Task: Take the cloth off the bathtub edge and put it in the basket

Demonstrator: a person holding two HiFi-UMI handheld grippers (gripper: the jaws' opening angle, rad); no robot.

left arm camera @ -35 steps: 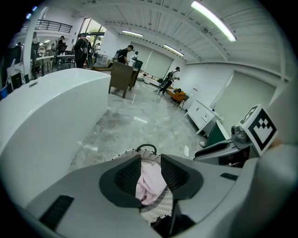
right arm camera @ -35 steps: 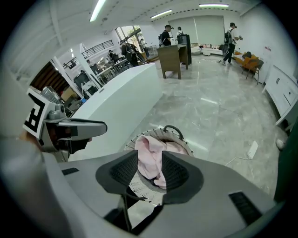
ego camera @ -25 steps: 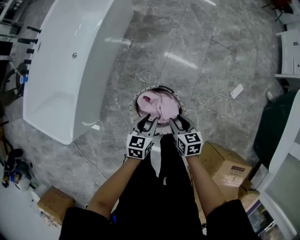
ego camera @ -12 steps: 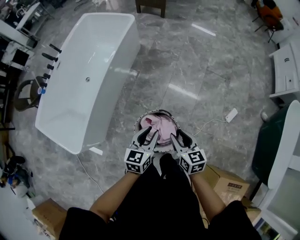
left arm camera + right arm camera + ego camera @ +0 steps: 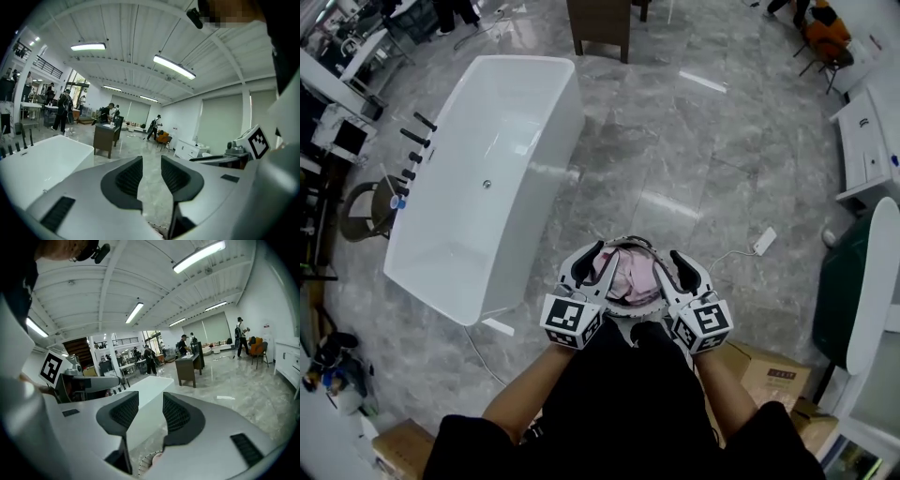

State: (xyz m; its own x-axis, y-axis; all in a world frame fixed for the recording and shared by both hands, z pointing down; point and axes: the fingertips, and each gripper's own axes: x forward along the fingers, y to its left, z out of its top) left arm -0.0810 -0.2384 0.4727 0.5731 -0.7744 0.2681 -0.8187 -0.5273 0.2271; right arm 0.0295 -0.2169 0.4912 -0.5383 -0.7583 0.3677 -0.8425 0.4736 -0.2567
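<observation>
The pink cloth (image 5: 628,277) lies bunched inside the round white basket (image 5: 623,242) on the floor, just in front of the person's legs. My left gripper (image 5: 589,255) and right gripper (image 5: 673,261) are held side by side above the basket's near rim, both open, nothing between the jaws. The white bathtub (image 5: 487,178) stands to the left with nothing on its edge. The left gripper view looks level across the room past the left gripper (image 5: 151,168), with the bathtub (image 5: 42,164) at the left. The right gripper view shows the right gripper (image 5: 151,411), the bathtub (image 5: 145,394) and the basket rim (image 5: 147,459) below.
Black taps (image 5: 412,141) line the tub's far left side. A dark wooden table (image 5: 600,23) stands beyond the tub. A white plug and cable (image 5: 763,241) lie right of the basket. Cardboard boxes (image 5: 769,375) sit at the lower right, another box (image 5: 398,445) at the lower left.
Both grippers have lifted off the basket and tilted up toward level, their jaws spreading. The cloth stays in the basket. The head view has swung up to show more of the room.
</observation>
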